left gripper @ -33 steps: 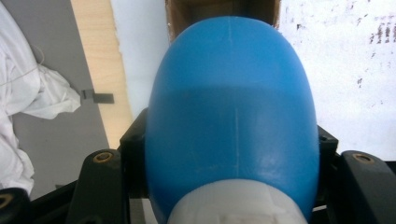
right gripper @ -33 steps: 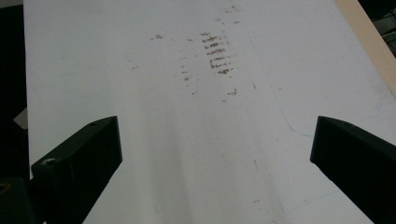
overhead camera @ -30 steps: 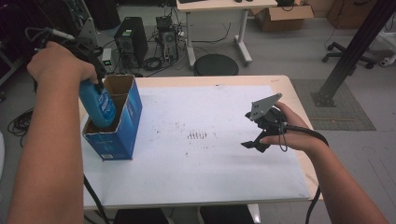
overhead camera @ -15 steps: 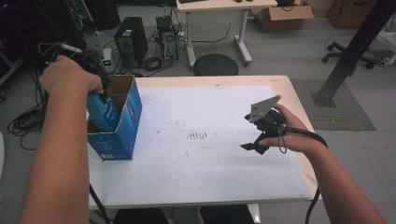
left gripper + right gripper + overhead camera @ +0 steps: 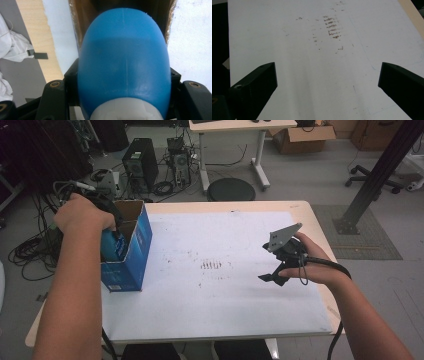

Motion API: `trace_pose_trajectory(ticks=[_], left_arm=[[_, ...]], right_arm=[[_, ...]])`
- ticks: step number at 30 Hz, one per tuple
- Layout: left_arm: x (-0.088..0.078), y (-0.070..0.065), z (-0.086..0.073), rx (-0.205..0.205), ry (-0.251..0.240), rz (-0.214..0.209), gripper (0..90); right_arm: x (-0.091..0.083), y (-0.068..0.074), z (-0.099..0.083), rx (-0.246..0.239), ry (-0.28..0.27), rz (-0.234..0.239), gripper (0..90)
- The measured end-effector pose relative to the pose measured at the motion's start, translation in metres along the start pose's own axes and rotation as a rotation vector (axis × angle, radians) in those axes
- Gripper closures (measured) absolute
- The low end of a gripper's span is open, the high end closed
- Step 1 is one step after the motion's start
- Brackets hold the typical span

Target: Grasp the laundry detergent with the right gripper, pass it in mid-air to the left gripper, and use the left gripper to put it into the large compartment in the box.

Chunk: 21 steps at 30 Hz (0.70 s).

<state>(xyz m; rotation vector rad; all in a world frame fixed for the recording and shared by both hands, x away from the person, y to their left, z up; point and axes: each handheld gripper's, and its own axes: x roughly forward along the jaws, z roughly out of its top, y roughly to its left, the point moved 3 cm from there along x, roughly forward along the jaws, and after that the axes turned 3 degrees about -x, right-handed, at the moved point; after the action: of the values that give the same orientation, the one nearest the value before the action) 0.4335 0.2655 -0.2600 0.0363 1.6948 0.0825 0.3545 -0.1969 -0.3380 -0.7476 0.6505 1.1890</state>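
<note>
Blue bottle (image 5: 124, 62) pinched in left gripper (image 5: 124, 100), partway down inside blue cardboard box (image 5: 131, 255) at left edge of tabletop (image 5: 225, 310).
Held by the neck end, white cap (image 5: 125, 110) nearest the camera, rounded base pointing into brown box interior; jaws pressed against both sides in left gripper view. From high view, mostly hidden behind the hand and box wall. Right gripper (image 5: 274, 272) spread wide, holding nothing, hovering over white sheet (image 5: 312, 75) near brown smudges (image 5: 332, 26), well apart from box.

A light wooden table (image 5: 310, 212) fills the frame's centre, covered by a white sheet (image 5: 225, 285) with brown smudges (image 5: 212, 265). A blue cardboard box (image 5: 131, 255) stands at its left edge.
</note>
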Motion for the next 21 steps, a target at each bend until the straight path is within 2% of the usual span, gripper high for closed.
trace_pose_trajectory(ticks=[18,21], left_arm=[[0.031,-0.001,0.007,-0.002,-0.008,-0.009,38.4],[0.036,0.0,0.007,0.001,0.008,-0.017,38.4]], right_arm=[[0.003,0.0,-0.002,0.006,-0.001,0.007,2.2],[0.004,0.001,-0.003,0.008,0.0,0.009,2.2]])
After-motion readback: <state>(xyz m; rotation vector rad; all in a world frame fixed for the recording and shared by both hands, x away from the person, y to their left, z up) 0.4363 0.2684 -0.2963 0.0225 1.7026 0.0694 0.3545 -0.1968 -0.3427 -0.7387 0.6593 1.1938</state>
